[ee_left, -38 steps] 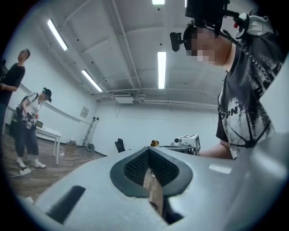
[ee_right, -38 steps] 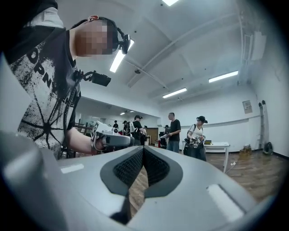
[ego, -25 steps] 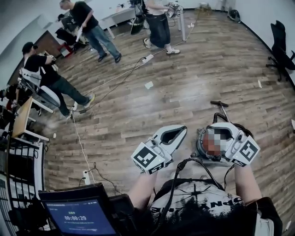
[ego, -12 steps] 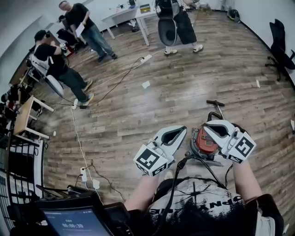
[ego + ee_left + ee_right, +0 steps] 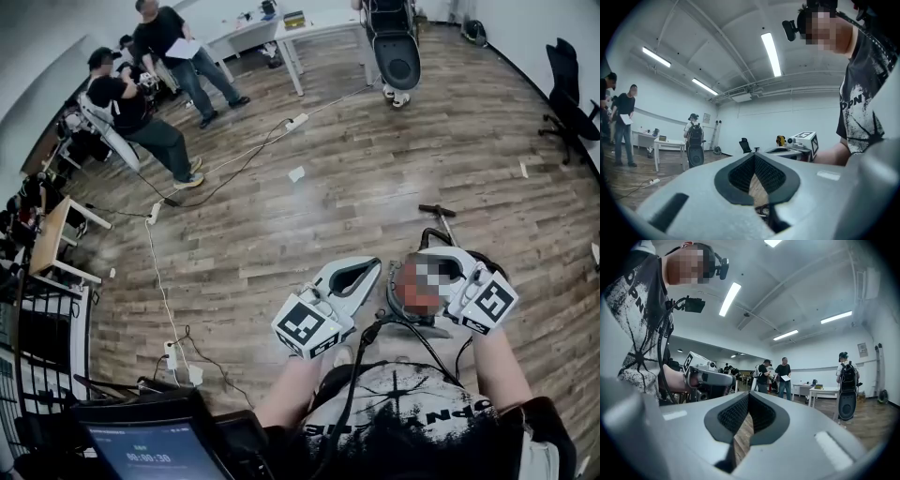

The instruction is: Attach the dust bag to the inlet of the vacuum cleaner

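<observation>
The person held both tools out level in front of a black printed shirt (image 5: 403, 422). The left gripper (image 5: 373, 263) had its ribbed fingers (image 5: 740, 174) closed tip to tip with nothing between them; only a sliver of floor showed through the gap lower down. The right gripper (image 5: 427, 255) was the same, its fingers (image 5: 733, 416) shut and empty. The vacuum cleaner (image 5: 401, 317) stood on the wooden floor (image 5: 309, 216) right under the right gripper, which covered much of it; its middle could not be made out, so only a dark rim and the handle (image 5: 441, 211) sticking out beyond were plain to see. A black cable (image 5: 375, 330) ran from the person's chest towards it. At the bottom left a screen (image 5: 155, 450) was cut off by the edge, its figures too small to read. An office chair (image 5: 570, 89) was clipped at the right edge. Farther off, a white power strip (image 5: 299, 120) lay on the boards near a white table (image 5: 319, 28), a seated person (image 5: 122, 108) and a standing one (image 5: 173, 42) were together at the far left, and a person with a backpack (image 5: 394, 47) was cut off at the top.
</observation>
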Motion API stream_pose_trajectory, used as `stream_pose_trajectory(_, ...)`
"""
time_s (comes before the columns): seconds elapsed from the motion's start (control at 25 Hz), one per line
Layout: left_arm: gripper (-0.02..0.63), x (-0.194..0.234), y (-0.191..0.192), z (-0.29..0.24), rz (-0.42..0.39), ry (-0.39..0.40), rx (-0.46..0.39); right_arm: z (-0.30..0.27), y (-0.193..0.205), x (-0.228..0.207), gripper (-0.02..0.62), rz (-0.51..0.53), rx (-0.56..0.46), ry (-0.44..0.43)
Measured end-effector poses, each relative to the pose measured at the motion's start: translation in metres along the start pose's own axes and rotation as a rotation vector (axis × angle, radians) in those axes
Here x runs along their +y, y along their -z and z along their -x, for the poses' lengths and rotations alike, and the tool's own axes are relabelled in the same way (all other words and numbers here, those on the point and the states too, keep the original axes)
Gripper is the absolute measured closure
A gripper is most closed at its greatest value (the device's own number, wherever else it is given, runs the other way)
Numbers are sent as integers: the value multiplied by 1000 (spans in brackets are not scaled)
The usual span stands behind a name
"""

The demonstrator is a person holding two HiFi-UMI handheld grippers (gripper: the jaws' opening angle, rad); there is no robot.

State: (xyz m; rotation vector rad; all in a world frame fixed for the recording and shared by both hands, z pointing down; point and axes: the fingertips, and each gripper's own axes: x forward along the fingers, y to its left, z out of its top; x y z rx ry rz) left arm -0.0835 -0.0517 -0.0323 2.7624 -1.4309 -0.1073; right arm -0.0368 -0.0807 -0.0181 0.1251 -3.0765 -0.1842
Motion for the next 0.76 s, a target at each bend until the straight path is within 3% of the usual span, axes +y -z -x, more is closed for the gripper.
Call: stream_pose_trajectory(0.76, 603, -6, -3, -4, -23, 33, 1, 4, -3, 5, 589, 27, -7, 20)
